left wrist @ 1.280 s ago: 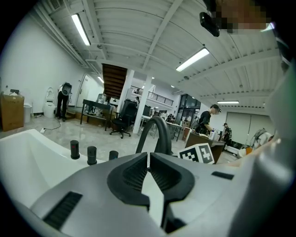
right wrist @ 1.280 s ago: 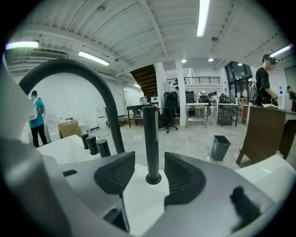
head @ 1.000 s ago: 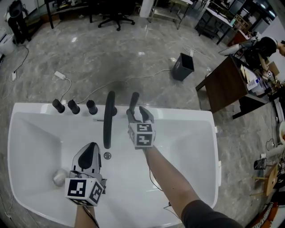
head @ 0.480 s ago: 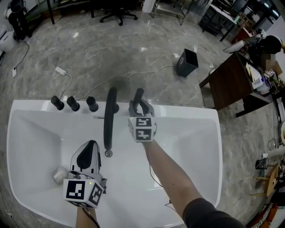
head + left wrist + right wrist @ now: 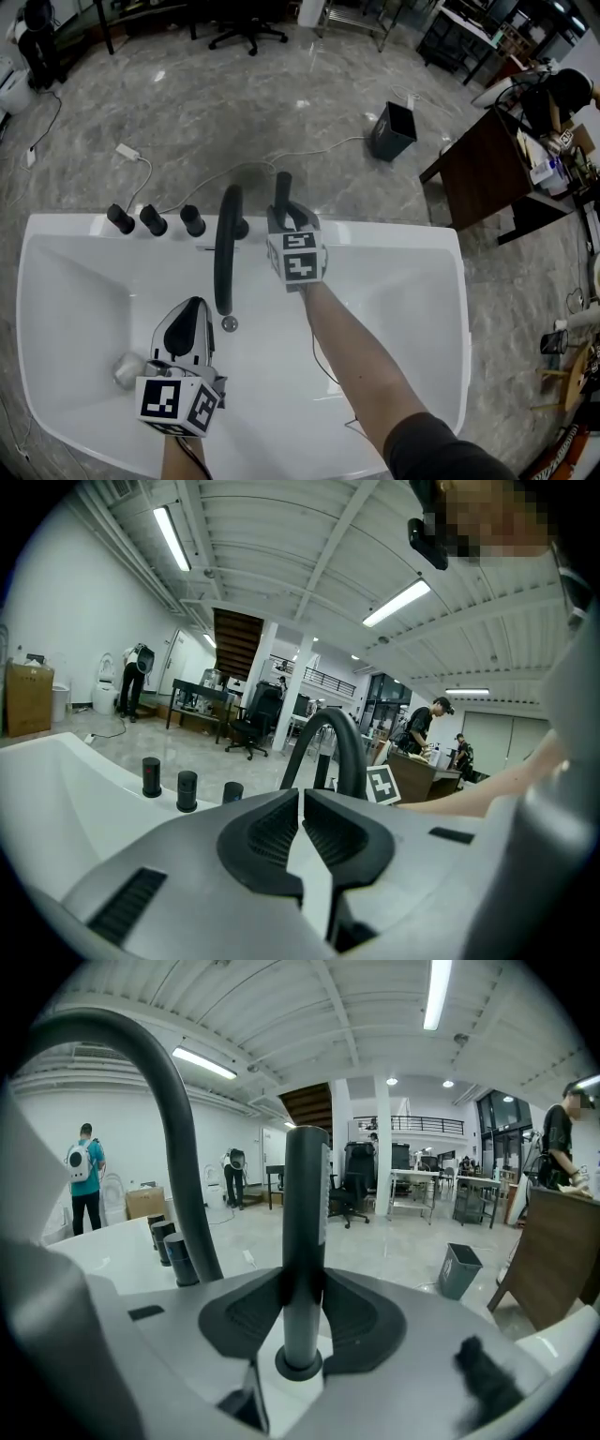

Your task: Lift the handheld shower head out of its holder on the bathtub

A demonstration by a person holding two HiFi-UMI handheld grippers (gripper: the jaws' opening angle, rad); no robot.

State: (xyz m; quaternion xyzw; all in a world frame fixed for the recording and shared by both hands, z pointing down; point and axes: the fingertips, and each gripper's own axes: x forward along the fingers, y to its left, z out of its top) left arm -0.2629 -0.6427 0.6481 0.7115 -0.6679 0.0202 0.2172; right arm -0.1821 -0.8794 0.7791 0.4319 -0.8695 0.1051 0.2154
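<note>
Bathtub (image 5: 56,281), white and wide, fills the floor in front of the person, with three black knobs (image 5: 155,220) in a row on its far rim and a black curved spout (image 5: 225,253) arching over the basin beside them. Just to the right of the spout, the shower head (image 5: 281,187) stands upright as a slim black wand, its foot seated in the round holder (image 5: 300,1363) on the rim.

The right gripper (image 5: 287,217) reaches across the tub to that wand. Its jaws have just been closing, with the wand between them. From its own view, the tips look to be pressing on the wand from both sides, low on the stem and just above the holder. The wand is not lifted.

The left gripper (image 5: 194,307) hangs over the near side of the basin, well apart from the fittings. Its jaws are drawn together with nothing between them.

A greyish lump (image 5: 127,372) lies on the tub floor near the left gripper; I cannot make out what it is.

Beyond the tub, a white cable (image 5: 309,150) trails across the marbled floor towards a dark bin (image 5: 391,131). A brown desk (image 5: 473,173) stands off to the right.
</note>
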